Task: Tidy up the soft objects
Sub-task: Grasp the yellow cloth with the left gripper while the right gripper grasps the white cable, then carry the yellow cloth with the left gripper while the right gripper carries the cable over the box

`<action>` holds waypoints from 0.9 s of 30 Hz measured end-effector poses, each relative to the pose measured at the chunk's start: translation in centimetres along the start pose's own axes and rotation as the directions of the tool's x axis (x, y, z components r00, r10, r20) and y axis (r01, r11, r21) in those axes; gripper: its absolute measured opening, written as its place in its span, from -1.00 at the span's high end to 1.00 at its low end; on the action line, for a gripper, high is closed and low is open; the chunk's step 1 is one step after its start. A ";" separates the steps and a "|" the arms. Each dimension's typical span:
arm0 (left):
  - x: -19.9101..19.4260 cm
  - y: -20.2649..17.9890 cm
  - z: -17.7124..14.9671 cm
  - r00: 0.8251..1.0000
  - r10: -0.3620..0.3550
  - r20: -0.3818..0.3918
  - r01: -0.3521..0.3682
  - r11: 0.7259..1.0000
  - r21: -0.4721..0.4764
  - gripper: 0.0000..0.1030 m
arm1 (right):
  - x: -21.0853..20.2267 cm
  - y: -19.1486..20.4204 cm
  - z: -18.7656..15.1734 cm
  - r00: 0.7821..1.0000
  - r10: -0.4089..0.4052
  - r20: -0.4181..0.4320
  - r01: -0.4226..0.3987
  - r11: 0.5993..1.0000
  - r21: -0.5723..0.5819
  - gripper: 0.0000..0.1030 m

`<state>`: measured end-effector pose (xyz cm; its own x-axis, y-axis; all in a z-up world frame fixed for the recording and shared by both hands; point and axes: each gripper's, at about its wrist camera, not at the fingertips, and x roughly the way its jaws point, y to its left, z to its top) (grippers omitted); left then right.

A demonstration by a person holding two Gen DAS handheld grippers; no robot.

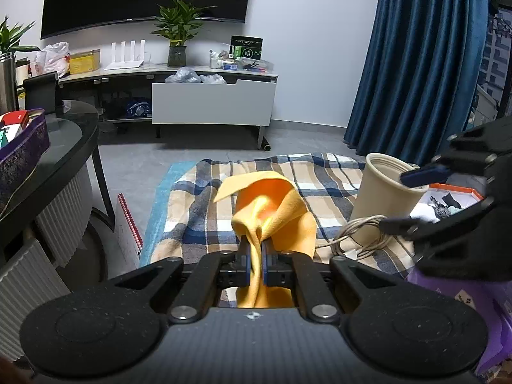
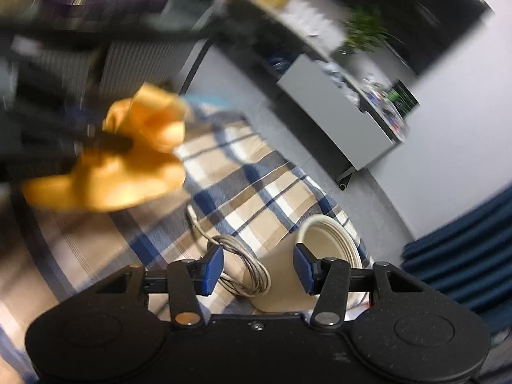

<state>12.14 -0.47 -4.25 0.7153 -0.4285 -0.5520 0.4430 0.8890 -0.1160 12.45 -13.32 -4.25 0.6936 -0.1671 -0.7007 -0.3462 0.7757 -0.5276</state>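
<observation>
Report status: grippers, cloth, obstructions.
Left gripper shut on yellow cloth, lifted above plaid blanket. Right gripper open, empty, over cup. Cable coiled beside cup.

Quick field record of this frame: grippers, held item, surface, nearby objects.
left gripper: shut on the yellow cloth, lifted off the surface
right gripper: open, empty, at the paper cup
surface: plaid blanket on the floor
paper cup: upright on the blanket
cable: coiled, against the cup's base
right view: motion-blurred
</observation>
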 end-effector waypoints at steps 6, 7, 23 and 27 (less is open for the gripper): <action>0.5 1.0 0.0 0.999 0.040 -0.025 -0.041 0.998 -0.049 0.81 | 4.0 2.0 0.9 0.998 0.011 -0.057 -0.022 0.982 -0.188 -0.04; 0.6 1.2 0.0 0.998 0.048 -0.031 -0.050 0.997 -0.059 0.81 | 4.8 2.0 0.9 0.997 0.012 -0.082 -0.028 0.979 -0.200 -0.04; -1.4 0.3 1.4 0.994 0.113 -0.006 -0.112 0.984 -0.141 0.81 | -1.1 -6.3 -2.4 0.967 0.151 0.207 -0.237 0.831 0.503 0.78; -2.7 -1.6 2.7 0.993 0.115 0.001 -0.114 0.981 -0.156 0.81 | -3.8 -7.4 -3.7 0.963 0.106 0.248 -0.242 0.743 0.624 0.78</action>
<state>10.93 -1.17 -0.37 0.7620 -0.3235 -0.5610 0.2694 0.9461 -0.1796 10.08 -20.69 0.53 0.7876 0.0721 -0.6119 -0.0309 0.9965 0.0777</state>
